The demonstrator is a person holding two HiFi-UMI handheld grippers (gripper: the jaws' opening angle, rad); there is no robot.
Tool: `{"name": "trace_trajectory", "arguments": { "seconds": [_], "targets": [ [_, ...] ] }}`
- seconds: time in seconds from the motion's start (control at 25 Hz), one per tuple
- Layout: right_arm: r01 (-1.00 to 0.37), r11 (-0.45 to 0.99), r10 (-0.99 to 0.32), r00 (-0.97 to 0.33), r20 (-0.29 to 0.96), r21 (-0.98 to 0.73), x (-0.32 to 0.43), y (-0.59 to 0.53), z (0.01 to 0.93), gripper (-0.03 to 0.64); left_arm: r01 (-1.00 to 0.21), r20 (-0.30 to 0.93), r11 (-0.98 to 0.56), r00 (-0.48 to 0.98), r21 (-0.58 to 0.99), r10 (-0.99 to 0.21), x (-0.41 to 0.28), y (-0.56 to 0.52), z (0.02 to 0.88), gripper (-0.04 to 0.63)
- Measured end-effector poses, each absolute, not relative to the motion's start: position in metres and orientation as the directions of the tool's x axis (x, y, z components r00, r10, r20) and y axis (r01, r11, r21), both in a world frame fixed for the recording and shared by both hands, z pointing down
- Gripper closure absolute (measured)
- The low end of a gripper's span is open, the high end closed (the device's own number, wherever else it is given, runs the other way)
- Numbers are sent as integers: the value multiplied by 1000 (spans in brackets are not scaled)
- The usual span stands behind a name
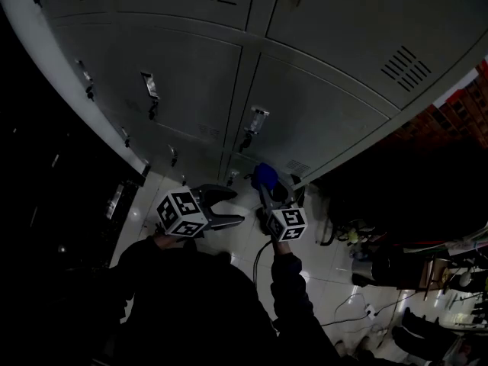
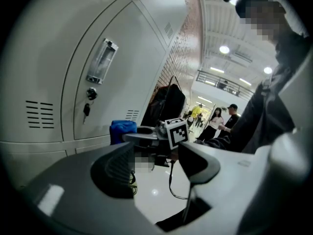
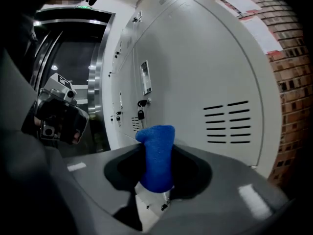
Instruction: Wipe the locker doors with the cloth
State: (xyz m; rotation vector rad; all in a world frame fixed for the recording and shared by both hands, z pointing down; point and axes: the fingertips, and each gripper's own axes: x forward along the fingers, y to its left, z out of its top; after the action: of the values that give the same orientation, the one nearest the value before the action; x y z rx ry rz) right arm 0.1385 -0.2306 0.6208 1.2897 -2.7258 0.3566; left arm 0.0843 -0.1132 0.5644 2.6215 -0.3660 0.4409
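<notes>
The blue cloth [image 3: 156, 158] stands bunched and upright, pinched between the two jaws of my right gripper [image 3: 157, 173] so that a rounded wad pokes out past the tips. It sits low down, near the bottom row of the locker doors [image 3: 205, 77] — whether it already touches the metal I can't tell.

To wipe well, I judge I should turn that wad square onto the door face and press until it flattens, then sweep in long overlapping strokes. I'd steer around the key [image 3: 140, 114] hanging in its lock and the vent slots [image 3: 230, 124], where a loose fold could snag. The grip looks firm; I'd hold it as it is.

My right arm reaches forward and down, gripper pointing along the lockers with the door on its right. My left gripper [image 2: 156, 168] hangs just beside it, jaws well apart with nothing between them — only the glossy floor [image 2: 151, 192] shows through the gap.
</notes>
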Motion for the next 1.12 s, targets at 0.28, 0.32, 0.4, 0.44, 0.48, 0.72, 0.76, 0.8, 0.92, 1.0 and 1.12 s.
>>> {"name": "trace_trajectory", "arguments": {
  "seconds": [0.28, 0.32, 0.4, 0.44, 0.48, 0.72, 0.76, 0.8, 0.92, 1.0, 1.12],
  "targets": [
    [-750, 643, -717, -661, 221, -156, 78, -245, 629, 486, -359, 369, -826, 908, 434, -200, 32, -112, 581, 333],
    [-750, 644, -717, -661, 222, -154, 72, -249, 629, 486, -361, 363, -820, 909, 443, -204, 26, -112, 581, 333],
    [-748, 645, -714, -663, 226, -154, 60, -257, 631, 486, -362, 350, -813, 913, 456, -210, 16, -116, 580, 333],
    [-747, 647, -712, -664, 228, -154, 55, -261, 632, 486, -360, 344, -813, 915, 457, -212, 12, -118, 578, 333],
    [-746, 648, -711, -665, 230, -153, 50, -265, 633, 486, -357, 340, -816, 916, 454, -211, 10, -120, 577, 333],
    [-763, 628, -725, -646, 239, -154, 40, -283, 643, 486, -342, 324, -822, 924, 456, -204, 5, -126, 574, 333],
    [-764, 627, -727, -644, 240, -151, 41, -283, 643, 486, -339, 322, -821, 925, 460, -201, 5, -125, 574, 333],
    [-765, 628, -727, -642, 242, -145, 42, -283, 644, 486, -336, 320, -820, 926, 464, -198, 5, -124, 575, 333],
    [-770, 624, -731, -635, 249, -133, 50, -282, 646, 486, -327, 318, -821, 929, 468, -189, 9, -124, 577, 333],
    [-778, 614, -738, -625, 252, -133, 60, -280, 647, 486, -323, 315, -822, 930, 468, -186, 13, -125, 577, 333],
    [-794, 593, -753, -605, 259, -132, 81, -276, 647, 486, -312, 312, -827, 934, 467, -176, 24, -125, 576, 333]
  ]
}}
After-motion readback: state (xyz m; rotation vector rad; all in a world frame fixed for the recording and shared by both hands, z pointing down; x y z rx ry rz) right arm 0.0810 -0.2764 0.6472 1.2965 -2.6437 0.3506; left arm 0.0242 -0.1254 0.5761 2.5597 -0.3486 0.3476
